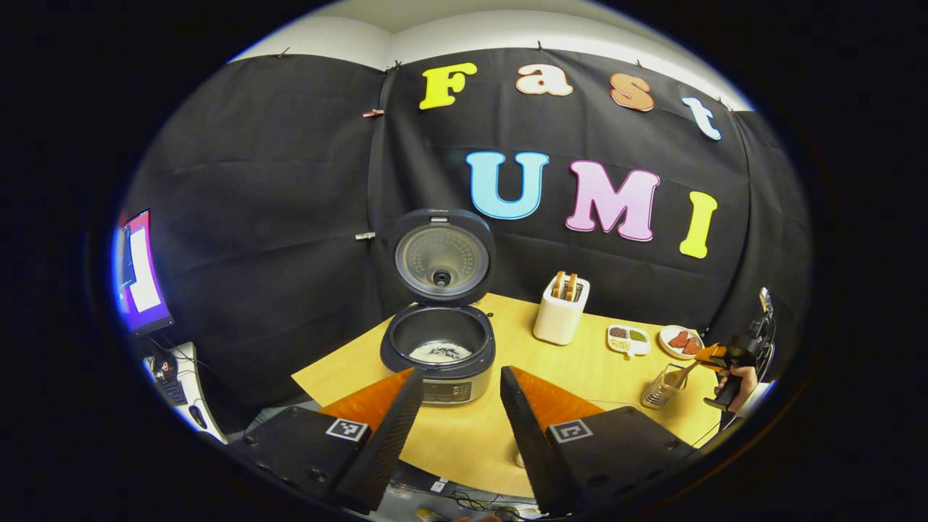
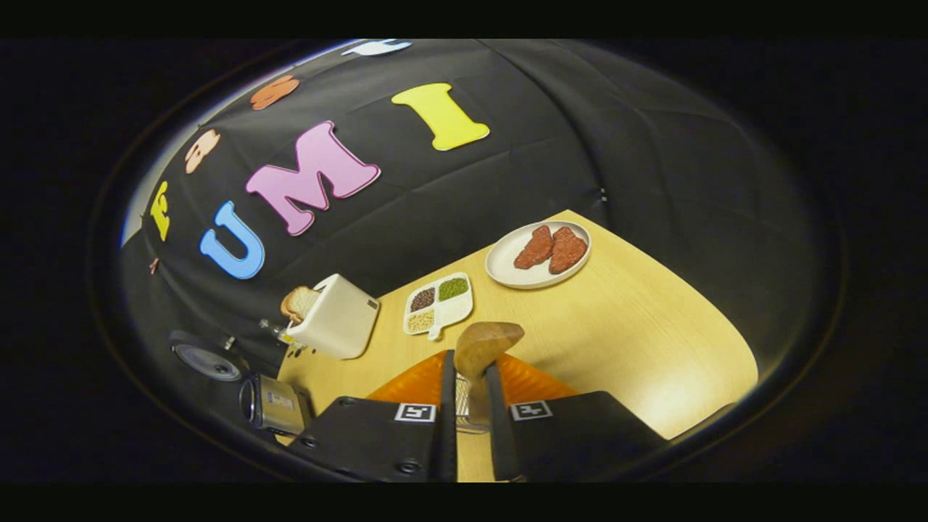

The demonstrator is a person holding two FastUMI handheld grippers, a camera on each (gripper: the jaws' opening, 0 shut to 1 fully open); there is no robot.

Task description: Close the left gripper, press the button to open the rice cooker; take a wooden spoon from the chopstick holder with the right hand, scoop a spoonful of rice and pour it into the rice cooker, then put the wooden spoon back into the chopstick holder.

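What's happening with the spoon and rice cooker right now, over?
Left gripper open, facing rice cooker, lid up, rice inside. Right gripper shut on wooden spoon, above chopstick holder. Nothing in the way.

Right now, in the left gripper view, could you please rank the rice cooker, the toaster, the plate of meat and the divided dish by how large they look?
1. rice cooker, by far
2. toaster
3. plate of meat and divided dish: they look alike, so I won't rank them.
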